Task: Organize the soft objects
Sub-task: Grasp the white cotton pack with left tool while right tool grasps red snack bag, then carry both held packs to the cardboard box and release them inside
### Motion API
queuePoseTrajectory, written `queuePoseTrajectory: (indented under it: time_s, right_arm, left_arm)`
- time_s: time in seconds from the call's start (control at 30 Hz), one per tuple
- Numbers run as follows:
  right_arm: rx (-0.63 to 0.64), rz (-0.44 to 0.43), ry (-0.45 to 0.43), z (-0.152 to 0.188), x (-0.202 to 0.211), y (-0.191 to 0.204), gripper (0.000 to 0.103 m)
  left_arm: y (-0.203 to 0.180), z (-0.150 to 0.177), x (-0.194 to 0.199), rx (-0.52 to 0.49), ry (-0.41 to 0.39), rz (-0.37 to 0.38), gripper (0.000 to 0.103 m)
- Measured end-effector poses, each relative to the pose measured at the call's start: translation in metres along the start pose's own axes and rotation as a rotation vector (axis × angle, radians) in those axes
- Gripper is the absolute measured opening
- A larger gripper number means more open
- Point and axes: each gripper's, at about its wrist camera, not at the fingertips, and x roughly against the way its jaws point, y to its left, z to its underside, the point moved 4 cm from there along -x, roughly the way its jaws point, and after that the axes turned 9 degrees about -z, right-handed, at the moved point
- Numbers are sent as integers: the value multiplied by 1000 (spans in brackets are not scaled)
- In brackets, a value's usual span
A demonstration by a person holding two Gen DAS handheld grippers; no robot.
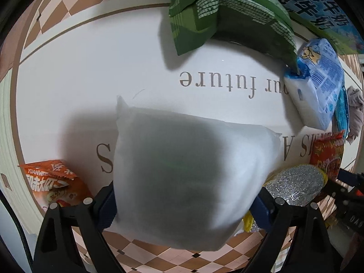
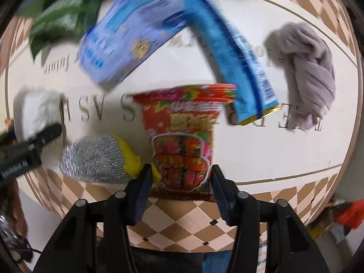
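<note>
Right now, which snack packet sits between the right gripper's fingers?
The red floral packet; the long blue packet and green packets lie farther off.

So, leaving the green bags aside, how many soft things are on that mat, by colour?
Blue: 2, tissue pack, long packet
Red or orange: 2, red packet, orange packet
White: 1, pillow
Grey: 1, cloth
Silver and yellow: 1, scrubber
Total: 7

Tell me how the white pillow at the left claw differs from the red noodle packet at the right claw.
The white pillow is plain, puffy and unprinted; the red noodle packet is flatter, glossy and busy with print. The pillow fills the whole gap of the left claw; the packet is narrower, between the right claw's closer-set jaws. Both lie at the near edge of the white mat, each between a claw's fingers.
</note>
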Motion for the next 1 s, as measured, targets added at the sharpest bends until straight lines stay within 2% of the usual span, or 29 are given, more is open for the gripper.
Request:
queuePoseTrajectory:
  time_s: [0.1, 0.17, 0.27, 0.4, 0.6, 0.7, 0.73, 0.87, 0.93, 1.0]
  right_arm:
    - [-52, -17, -28, -7, 1, -9, 64]
    - [-68, -11, -28, -19, -3, -8, 64]
    - [-95, -6, -29, -15, -10, -8, 56]
    - [-104, 1, -57, 5, -12, 7, 50]
    - [-132, -62, -138, 36, 31, -3, 50]
    - [-136, -120, -185, 45, 57, -3, 50]
    - [-135, -139, -190, 35, 78, -13, 50]
    - [-108, -211, -220, 28, 104, -19, 50]
    - [-93, -237, -224, 29, 106, -16, 50]
    - [-76, -268, -213, 25, 108, -7, 50]
  left_arm:
    - [-1, -6, -11, 3, -15, -17, 95]
    - [5, -12, 5, 8, -28, -21, 85]
    - [14, -6, 10, 19, -47, -25, 77]
    - [28, 6, 19, 46, -71, -24, 76]
    - [53, 31, 34, 55, -126, -11, 76]
    - [62, 41, 44, 54, -156, 3, 76]
    - [64, 43, 49, 53, -168, 7, 76]
    - [54, 44, 95, 44, -207, 22, 76]
    - [21, 39, 122, 43, -219, 23, 76]
    - [10, 36, 154, 50, -229, 37, 76]
